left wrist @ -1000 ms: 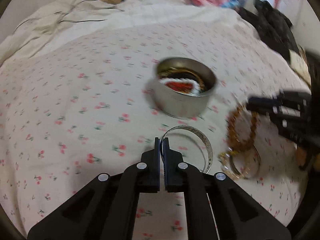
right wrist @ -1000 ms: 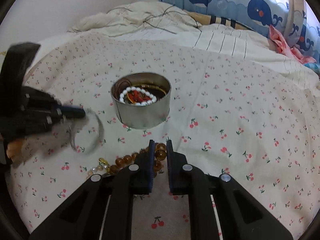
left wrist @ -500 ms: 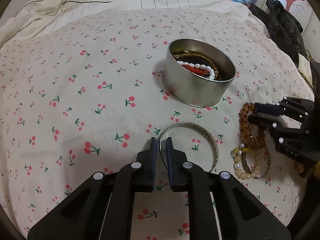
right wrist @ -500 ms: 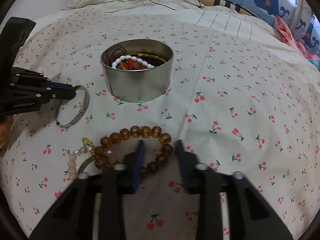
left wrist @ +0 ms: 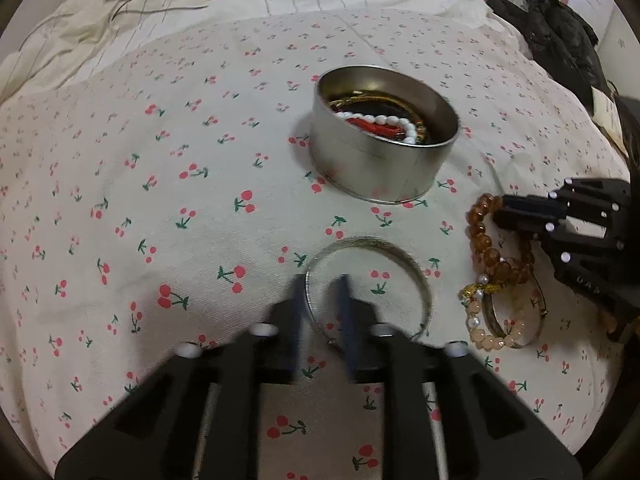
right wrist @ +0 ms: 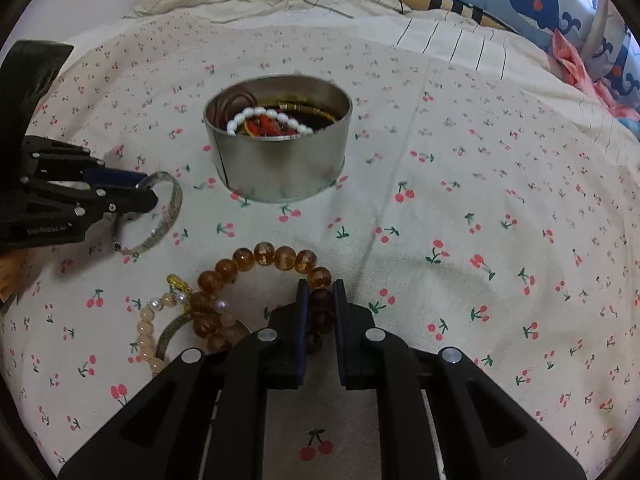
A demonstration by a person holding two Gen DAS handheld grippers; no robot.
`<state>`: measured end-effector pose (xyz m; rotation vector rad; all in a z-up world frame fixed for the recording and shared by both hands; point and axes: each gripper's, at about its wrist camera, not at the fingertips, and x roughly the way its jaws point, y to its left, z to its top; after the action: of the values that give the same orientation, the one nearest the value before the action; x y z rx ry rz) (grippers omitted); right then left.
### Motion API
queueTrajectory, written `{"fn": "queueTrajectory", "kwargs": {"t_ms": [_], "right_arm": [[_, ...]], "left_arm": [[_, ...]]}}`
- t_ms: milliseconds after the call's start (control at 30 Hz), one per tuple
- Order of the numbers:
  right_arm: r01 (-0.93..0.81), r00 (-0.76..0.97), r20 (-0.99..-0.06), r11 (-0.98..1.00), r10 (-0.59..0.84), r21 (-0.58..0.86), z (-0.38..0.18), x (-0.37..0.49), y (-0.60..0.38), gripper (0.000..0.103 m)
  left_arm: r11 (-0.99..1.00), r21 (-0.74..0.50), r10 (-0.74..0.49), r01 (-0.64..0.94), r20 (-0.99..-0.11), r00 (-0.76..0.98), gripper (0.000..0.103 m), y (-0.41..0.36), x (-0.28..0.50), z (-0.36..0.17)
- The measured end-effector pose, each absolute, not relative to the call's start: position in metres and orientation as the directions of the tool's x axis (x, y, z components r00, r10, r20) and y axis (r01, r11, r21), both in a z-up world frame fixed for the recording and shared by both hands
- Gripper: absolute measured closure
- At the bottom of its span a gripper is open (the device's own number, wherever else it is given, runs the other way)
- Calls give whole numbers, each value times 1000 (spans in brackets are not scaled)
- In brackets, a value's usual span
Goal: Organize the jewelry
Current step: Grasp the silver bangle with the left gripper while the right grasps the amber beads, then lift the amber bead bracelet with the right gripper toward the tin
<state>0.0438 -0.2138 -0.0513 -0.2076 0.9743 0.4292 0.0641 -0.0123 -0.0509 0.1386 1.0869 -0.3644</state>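
**A:** Left wrist view?

**B:** The tin (left wrist: 376,176) already holds pearls. In front of it the silver bangle (left wrist: 416,280) lies on the bed, with the left gripper (left wrist: 320,292) jaws closing around its rim, not yet pinching.

**A:** Right wrist view?

**B:** Only here: the right gripper (right wrist: 320,286) jaws are narrow, clamping the amber bracelet (right wrist: 264,254) in front of the tin. The pale bead bracelet (right wrist: 145,336) is untouched.

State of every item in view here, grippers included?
tin: upright, lidless, jewelry inside.
silver bangle: lying on bedspread.
amber bracelet: on bedspread, pinched.
pale bead bracelet: loose, touching amber bracelet.
left gripper: open, straddling silver bangle's rim.
right gripper: shut on amber bracelet.
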Motion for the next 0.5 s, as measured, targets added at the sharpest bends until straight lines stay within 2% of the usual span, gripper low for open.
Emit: {"fn": "queueTrajectory", "kwargs": {"t_ms": [500], "right_arm": [[-453,548,-710,870,443,193,-5,36,-223,91]], "left_arm": [[927,40,-177,373,-829,530,100,-21,51,-19]]}}
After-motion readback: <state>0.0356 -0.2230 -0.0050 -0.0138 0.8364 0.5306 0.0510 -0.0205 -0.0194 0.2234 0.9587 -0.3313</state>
